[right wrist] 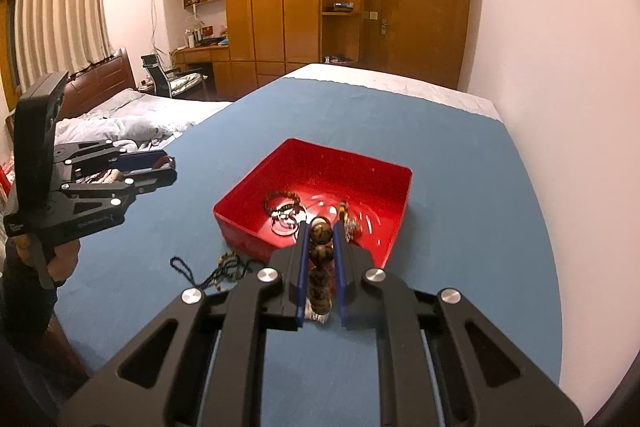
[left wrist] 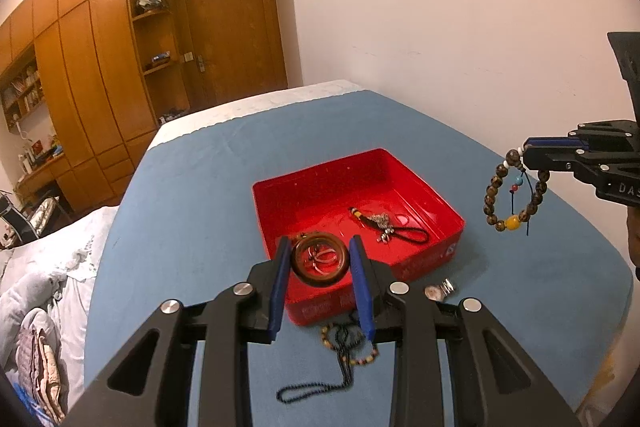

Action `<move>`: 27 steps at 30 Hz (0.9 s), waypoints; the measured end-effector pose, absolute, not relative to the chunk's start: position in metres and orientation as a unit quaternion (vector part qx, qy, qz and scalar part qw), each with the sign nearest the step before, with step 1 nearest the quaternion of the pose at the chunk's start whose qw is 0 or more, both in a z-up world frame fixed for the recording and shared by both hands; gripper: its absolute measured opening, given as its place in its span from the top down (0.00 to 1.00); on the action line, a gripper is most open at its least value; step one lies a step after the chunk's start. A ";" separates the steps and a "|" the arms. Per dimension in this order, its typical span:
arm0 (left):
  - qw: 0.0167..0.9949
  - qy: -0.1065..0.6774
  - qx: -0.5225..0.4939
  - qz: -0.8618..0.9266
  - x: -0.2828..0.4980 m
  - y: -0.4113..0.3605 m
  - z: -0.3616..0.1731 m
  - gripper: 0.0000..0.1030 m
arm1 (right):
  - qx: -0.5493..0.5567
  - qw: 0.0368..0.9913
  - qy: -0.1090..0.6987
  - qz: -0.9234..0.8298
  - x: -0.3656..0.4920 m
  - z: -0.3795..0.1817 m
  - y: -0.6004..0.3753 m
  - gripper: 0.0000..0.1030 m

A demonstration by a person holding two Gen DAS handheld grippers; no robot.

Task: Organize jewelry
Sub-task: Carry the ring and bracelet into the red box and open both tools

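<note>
Right now the right gripper (right wrist: pixel 320 239) is clamped on a brown bead bracelet (left wrist: pixel 516 193) w/ one amber bead, which dangles in the air off to the right of the red tray (left wrist: pixel 420 183), above the blue cloth (left wrist: pixel 192 195). Left gripper (left wrist: pixel 320 259) hovers over the tray's near edge, fingers apart, nothing between them; seen thru the gap, a brown bangle (left wrist: pixel 319 264) lies in the tray w/ thin rings inside it. Further back in the tray: a dark cord charm w/ silver bits (left wrist: pixel 382 225). On the cloth just in front of the tray: a small bead bracelet tangled w/ a black bead strand (left wrist: pixel 344 359), plus a small silver piece (left wrist: pixel 440 290) near the tray's front corner.
</note>
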State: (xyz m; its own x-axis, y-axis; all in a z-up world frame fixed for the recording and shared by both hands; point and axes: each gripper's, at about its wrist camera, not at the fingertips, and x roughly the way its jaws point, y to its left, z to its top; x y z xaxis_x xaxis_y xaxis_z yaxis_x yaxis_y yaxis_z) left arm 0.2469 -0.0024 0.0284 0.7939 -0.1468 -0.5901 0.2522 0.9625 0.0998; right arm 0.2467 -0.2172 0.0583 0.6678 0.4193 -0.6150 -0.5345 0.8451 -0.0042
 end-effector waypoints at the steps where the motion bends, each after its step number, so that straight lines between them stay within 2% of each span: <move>1: 0.943 0.304 0.087 -0.107 0.252 -0.003 0.028 0.71 | -0.093 0.908 0.311 0.263 0.253 0.060 -0.215 0.90; 13: 0.934 0.329 0.081 -0.114 0.321 -0.011 0.013 0.71 | -0.054 0.899 0.343 0.269 0.328 0.037 -0.196 0.90; 27: 0.913 0.388 0.062 -0.111 0.387 -0.008 -0.052 0.71 | -0.033 0.878 0.401 0.258 0.382 -0.027 -0.185 0.90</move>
State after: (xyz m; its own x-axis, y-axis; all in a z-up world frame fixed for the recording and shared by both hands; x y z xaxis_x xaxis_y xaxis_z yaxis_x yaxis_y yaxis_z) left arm 0.3871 -0.0076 -0.0521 0.6748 -0.1542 -0.7217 0.2508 0.9676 0.0277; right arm 0.3825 -0.1849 -0.0273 0.5445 0.4271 -0.7218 -0.4805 0.8643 0.1489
